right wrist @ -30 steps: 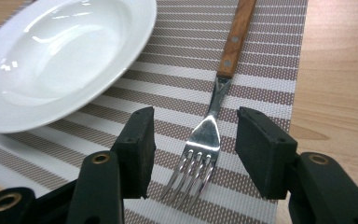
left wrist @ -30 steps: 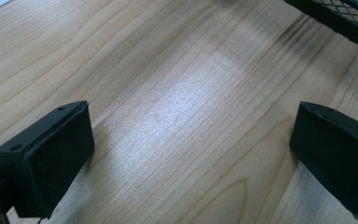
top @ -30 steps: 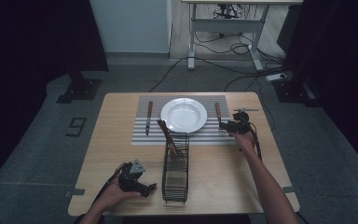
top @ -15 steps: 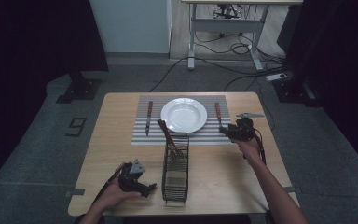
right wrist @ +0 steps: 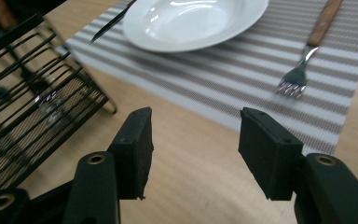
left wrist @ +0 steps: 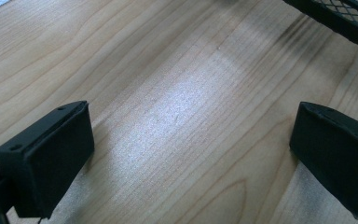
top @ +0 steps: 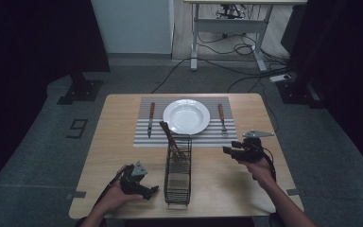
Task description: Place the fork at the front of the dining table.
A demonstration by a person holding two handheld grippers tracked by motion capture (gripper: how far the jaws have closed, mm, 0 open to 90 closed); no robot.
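We recorded a place setting nearly complete: the fork (top: 222, 119) lay on the striped mat (top: 142, 139) just right of the white plate (top: 186, 116), and the knife (top: 151, 118) lay on the mat to the plate's left. One wooden-handled utensil (top: 171, 140) stood tilted in the wire caddy (top: 178, 172), near the middle of the bench (top: 113, 118). The right claw (top: 227, 150) hovered between fork and caddy, its jaws having just been opening, released and with nothing between them in the right gripper view (right wrist: 193, 135). The left claw (top: 154, 190) rested low beside the caddy, jaws wide and released over bare wood (left wrist: 191, 140). We judged the next move to be a reach for the utensil in the caddy. The main risk was snagging: the handle leaned against the wire rim, so an off-line pull could lift or tip the light caddy, since the left claw was not bracing it. A low sweep of the right claw could also nudge the fork out of line or drag the mat. The working end of the utensil was hidden behind the wire mesh, so we could not tell whether it was a spoon. The right gripper view cut off the plate's far rim and the fork's handle, and the caddy's contents there were dark and blurred.
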